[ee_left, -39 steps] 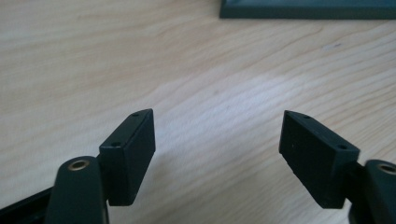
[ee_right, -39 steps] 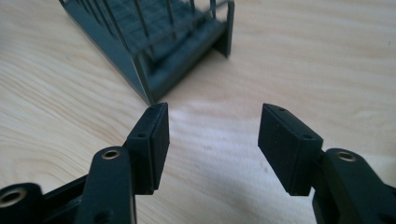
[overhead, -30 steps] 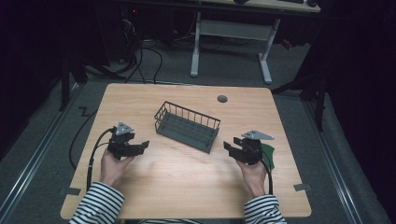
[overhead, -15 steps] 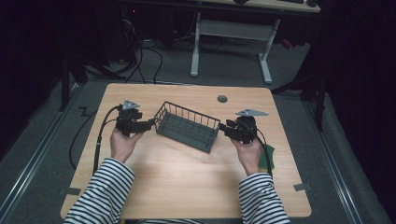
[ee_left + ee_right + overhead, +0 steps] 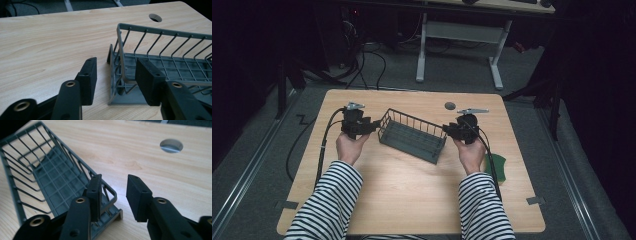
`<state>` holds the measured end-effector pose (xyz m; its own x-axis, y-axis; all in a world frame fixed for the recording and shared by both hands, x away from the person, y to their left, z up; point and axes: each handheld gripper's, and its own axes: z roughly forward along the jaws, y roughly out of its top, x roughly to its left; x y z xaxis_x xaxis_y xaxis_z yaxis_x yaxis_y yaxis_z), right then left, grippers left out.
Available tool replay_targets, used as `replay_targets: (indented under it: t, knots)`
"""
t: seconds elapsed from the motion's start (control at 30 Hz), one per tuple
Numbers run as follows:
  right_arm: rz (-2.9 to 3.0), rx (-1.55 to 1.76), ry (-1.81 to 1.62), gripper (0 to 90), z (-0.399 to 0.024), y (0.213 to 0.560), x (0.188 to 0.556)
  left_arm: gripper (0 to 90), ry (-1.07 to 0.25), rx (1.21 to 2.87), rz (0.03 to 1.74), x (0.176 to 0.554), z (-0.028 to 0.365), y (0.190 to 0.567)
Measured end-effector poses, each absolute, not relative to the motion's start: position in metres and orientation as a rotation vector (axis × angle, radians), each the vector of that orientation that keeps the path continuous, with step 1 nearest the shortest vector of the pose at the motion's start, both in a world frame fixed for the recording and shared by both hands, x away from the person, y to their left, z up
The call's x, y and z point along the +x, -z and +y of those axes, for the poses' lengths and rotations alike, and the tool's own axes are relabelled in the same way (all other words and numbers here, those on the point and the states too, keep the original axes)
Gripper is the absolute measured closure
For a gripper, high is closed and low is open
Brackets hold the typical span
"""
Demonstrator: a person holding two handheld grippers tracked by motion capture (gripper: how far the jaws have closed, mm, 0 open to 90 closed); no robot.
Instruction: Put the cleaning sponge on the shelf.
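The bench (image 5: 412, 200) fills the middle of the high view, a light wooden top with a round hole (image 5: 450, 105) near its upper edge. On it, just above the centre of the frame, stands the grey wire basket (image 5: 412, 136), turned a little so that its right end sits lower in the picture.

Two forearms in striped sleeves (image 5: 332, 200) come up from the bottom edge, one to each short end of the basket. The left hand (image 5: 351, 146) holds the left claw (image 5: 374, 125) level, pointing right at the left end wall. Its jaws have just been closing; they stand on both sides of that wall, not yet pressing it.

The right hand (image 5: 470, 152) holds the right claw (image 5: 446, 131) pointing left. Its jaws have just been closing too; they straddle the rim at the right end, with a gap at the outer pad.

A green thing (image 5: 498, 165) lies at the right edge of the bench.
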<state>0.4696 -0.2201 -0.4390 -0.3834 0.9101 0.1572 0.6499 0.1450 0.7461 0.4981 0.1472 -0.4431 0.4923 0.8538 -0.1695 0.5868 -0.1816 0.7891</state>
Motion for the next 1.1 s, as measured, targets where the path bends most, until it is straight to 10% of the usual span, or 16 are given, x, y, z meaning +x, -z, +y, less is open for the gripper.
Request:
replay_targets:
  t: [1.1]
  knots:
    - [2.267, 1.344, -0.987, 73.0, -0.223, 0.437, 0.428, 83.4, -0.307, 1.969, 1.056, 0.469, 0.133, 0.45]
